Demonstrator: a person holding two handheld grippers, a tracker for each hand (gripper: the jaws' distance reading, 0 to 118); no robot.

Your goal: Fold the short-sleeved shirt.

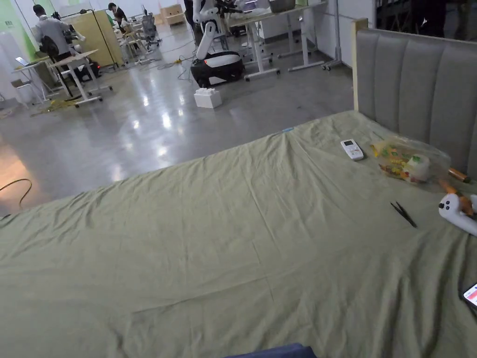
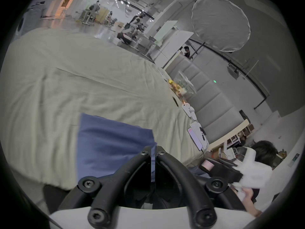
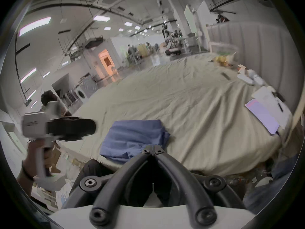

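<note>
The shirt (image 3: 133, 138) lies on the bed sheet (image 1: 233, 242) at its near edge, remote (image 1: 352, 149) far right.

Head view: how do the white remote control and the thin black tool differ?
The white remote control is a broad, light block; the thin black tool is slim and dark, forked at one end. The remote lies farther from the camera, the tool nearer. Both rest flat on the green sheet.

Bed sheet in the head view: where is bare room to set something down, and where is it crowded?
The green sheet lies bare from the floor-side edge across the middle, up to the folded blue shirt at the near edge. It is crowded by the headboard: remote, snack bag, black clip, white controller, phone.
</note>
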